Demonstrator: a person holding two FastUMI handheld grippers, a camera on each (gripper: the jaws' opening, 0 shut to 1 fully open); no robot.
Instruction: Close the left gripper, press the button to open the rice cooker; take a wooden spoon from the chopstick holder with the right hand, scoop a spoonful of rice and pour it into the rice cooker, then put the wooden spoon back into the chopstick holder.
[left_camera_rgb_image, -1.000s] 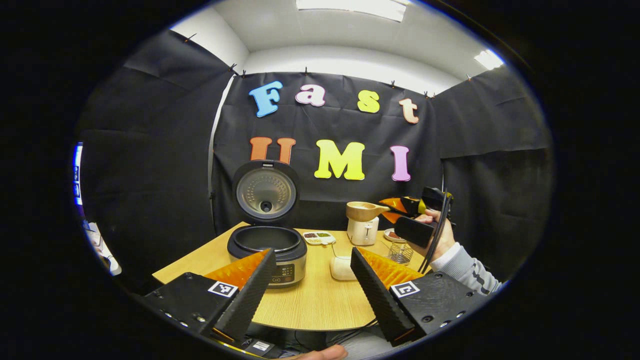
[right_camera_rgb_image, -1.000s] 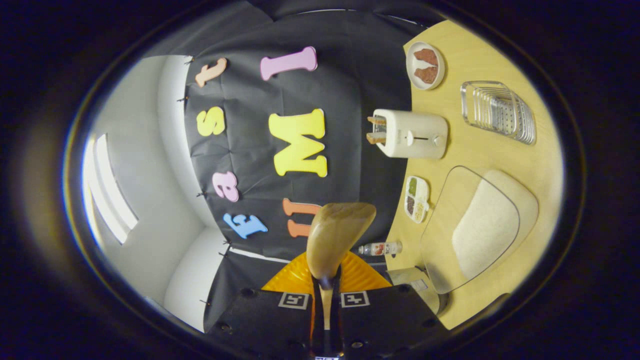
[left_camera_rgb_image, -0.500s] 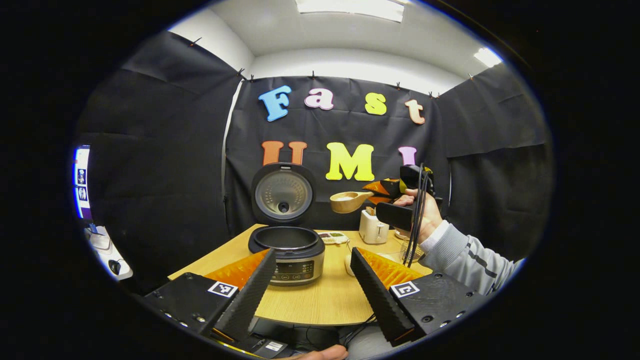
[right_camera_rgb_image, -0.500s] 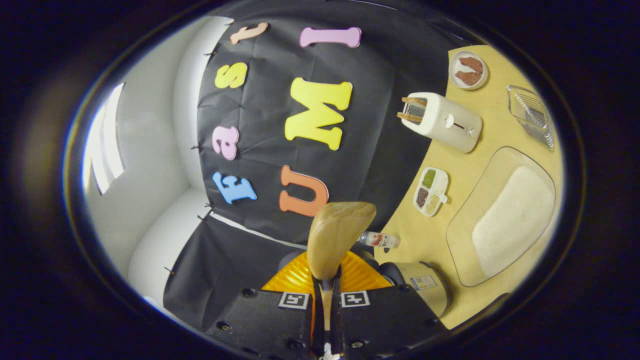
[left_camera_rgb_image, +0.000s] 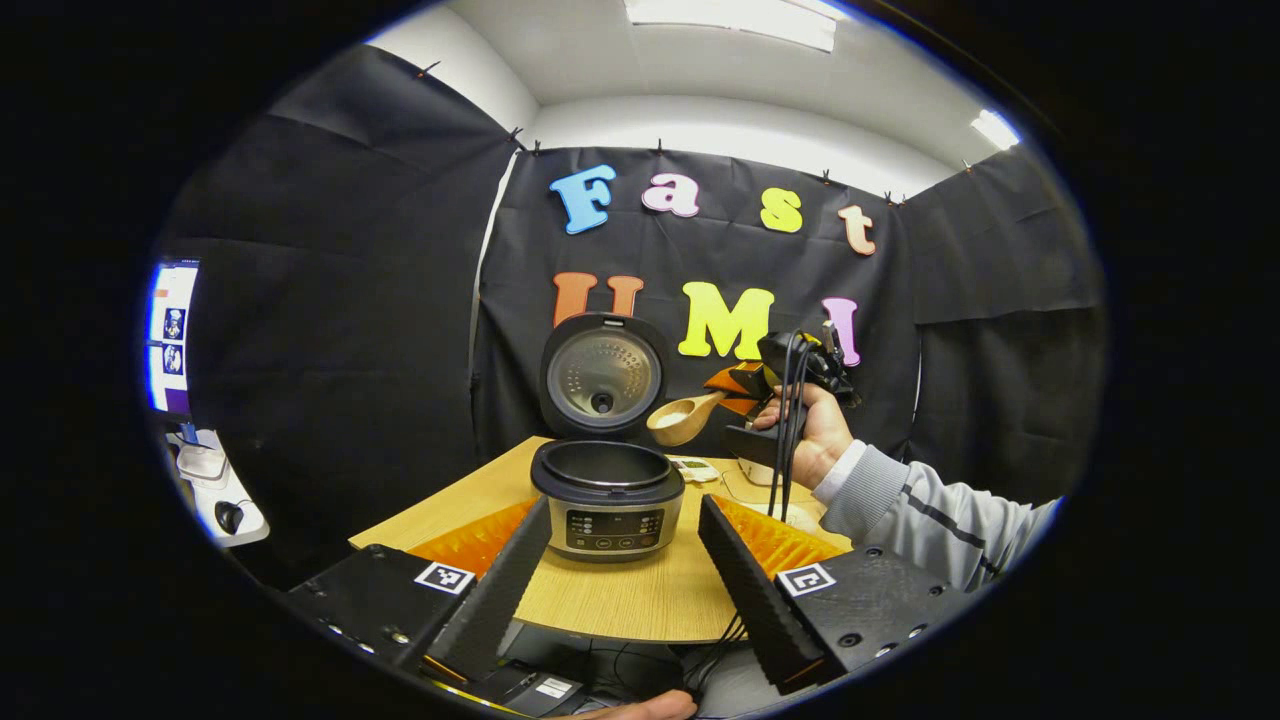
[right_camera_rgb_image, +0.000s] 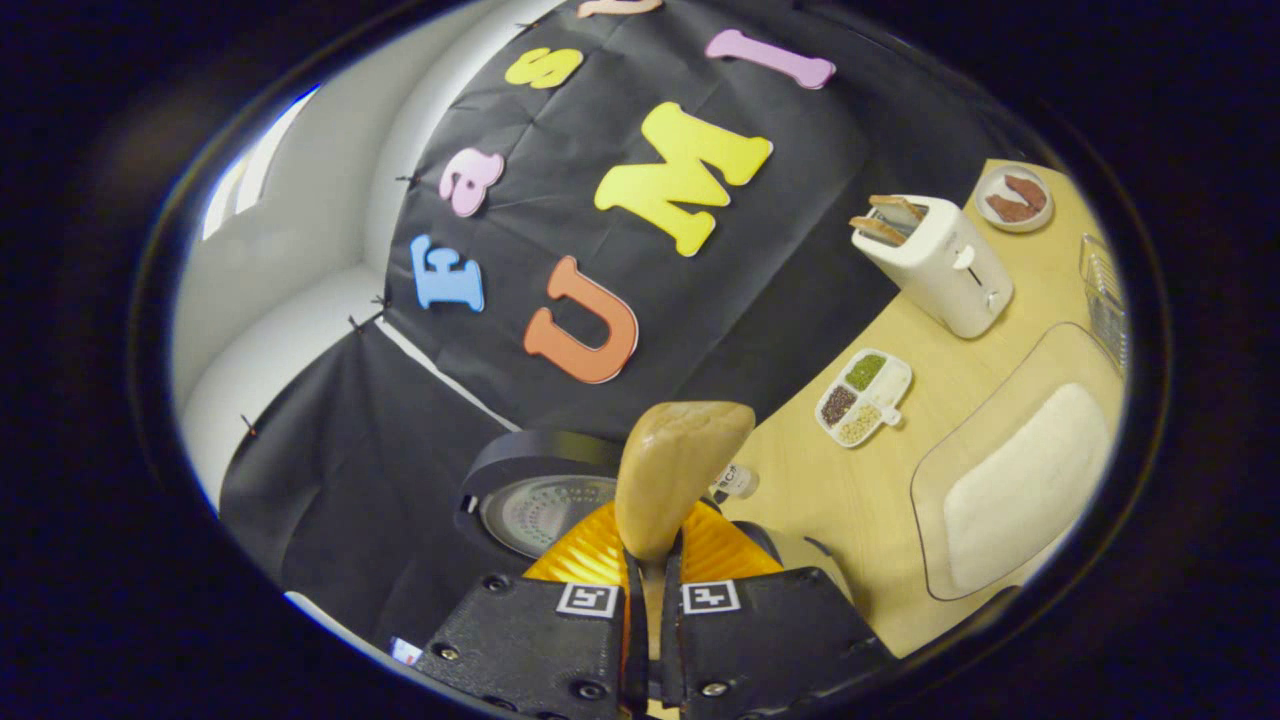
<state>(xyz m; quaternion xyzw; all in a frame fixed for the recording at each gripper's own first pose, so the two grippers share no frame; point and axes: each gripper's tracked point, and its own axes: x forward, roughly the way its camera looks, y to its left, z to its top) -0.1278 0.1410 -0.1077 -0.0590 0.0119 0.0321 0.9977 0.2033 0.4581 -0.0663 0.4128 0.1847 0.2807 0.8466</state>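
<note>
- My left gripper (left_camera_rgb_image: 622, 560) hangs low over the near edge of the table (left_camera_rgb_image: 620, 600), its two fingers spread wide apart with nothing between them.
- Dead ahead at 12 o'clock past those fingers sits the rice cooker (left_camera_rgb_image: 607, 500), lid (left_camera_rgb_image: 603, 374) standing upright behind the open pot.
- At about 1 o'clock from the cooker, my right gripper (left_camera_rgb_image: 742, 383) is held up in a hand (left_camera_rgb_image: 815, 440) with a grey sleeve; the wooden spoon (left_camera_rgb_image: 683, 418) sticks out toward the cooker, its bowl just above and to the right of the pot rim, carrying what looks like white rice, though it is small at this range.
- In the right gripper view the fingers are clamped together on the spoon's handle, the back of the bowl (right_camera_rgb_image: 678, 470) rising at 12 o'clock.
- The cooker lid's inner face (right_camera_rgb_image: 540, 510) shows just at 10 o'clock from the fingers.
- At 2 o'clock lie a toaster (right_camera_rgb_image: 940, 265) with bread in it, a small divided dish (right_camera_rgb_image: 862, 397), and a clear tray of rice (right_camera_rgb_image: 1020, 480).
</note>
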